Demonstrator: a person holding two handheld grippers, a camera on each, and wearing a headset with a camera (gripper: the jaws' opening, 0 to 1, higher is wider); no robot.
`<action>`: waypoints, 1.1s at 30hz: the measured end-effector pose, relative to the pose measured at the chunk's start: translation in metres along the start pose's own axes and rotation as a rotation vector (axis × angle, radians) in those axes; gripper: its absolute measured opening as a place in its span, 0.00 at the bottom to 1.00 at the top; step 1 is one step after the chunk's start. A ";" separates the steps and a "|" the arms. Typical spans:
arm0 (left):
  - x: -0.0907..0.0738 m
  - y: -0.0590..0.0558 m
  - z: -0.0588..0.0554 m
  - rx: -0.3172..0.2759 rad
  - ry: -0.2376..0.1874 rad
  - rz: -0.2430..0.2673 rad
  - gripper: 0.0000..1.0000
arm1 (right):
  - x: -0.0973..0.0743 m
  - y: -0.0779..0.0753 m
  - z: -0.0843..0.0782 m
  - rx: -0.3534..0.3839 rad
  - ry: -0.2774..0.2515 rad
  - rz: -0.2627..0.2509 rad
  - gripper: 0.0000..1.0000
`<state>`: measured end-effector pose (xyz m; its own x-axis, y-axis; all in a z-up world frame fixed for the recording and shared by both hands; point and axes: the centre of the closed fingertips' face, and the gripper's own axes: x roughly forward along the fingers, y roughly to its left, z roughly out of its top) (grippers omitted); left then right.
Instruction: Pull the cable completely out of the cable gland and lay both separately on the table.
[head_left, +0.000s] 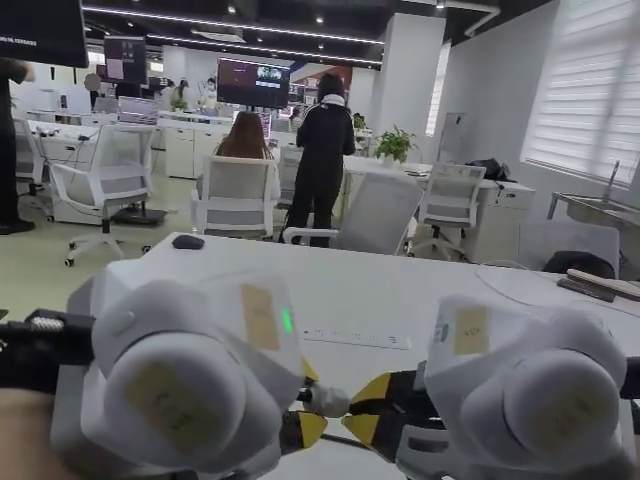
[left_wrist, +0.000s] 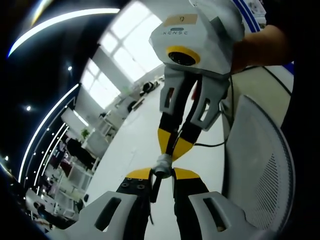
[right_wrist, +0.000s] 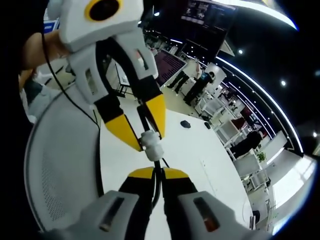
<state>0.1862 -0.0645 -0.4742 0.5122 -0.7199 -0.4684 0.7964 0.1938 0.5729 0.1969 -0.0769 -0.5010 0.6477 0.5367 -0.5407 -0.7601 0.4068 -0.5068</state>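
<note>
- Extraction is not finished, as I judge it: the black cable (right_wrist: 157, 164) runs into the white cable gland (right_wrist: 150, 141), so the two are joined
- The left hand-held gripper (right_wrist: 141, 125) has its jaws clamped on the cable gland; the right hand-held gripper (right_wrist: 151, 174) has its jaws together on the cable just beside the gland, tips facing tips
- Both parts hang in the air near the near edge of the worktop (head_left: 400, 290); nothing is laid down yet
- Left to do: draw the cable clear, then set each piece down apart
- Open surface lies across the middle of the worktop, between a dark mouse (head_left: 187, 241) by the far left corner, a flat white strip (head_left: 357, 340) midway and dark flat items (head_left: 600, 285) at the right edge
- A mesh chair back (left_wrist: 260, 165) sits close beside the grippers, so a pull that way looks cramped; over the worktop there is more room
</note>
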 end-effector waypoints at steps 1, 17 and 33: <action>0.000 0.000 0.000 -0.001 -0.002 0.001 0.16 | 0.000 0.000 -0.002 0.002 0.005 -0.001 0.03; -0.001 0.001 0.005 -0.038 -0.038 -0.002 0.16 | -0.010 -0.006 -0.030 0.059 0.062 -0.033 0.03; -0.023 0.022 -0.016 -0.075 0.003 0.083 0.16 | -0.005 -0.072 -0.069 0.118 0.174 -0.184 0.04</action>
<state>0.1966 -0.0330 -0.4616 0.5785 -0.6971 -0.4235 0.7729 0.3025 0.5578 0.2521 -0.1600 -0.5075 0.7666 0.3152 -0.5594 -0.6233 0.5743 -0.5306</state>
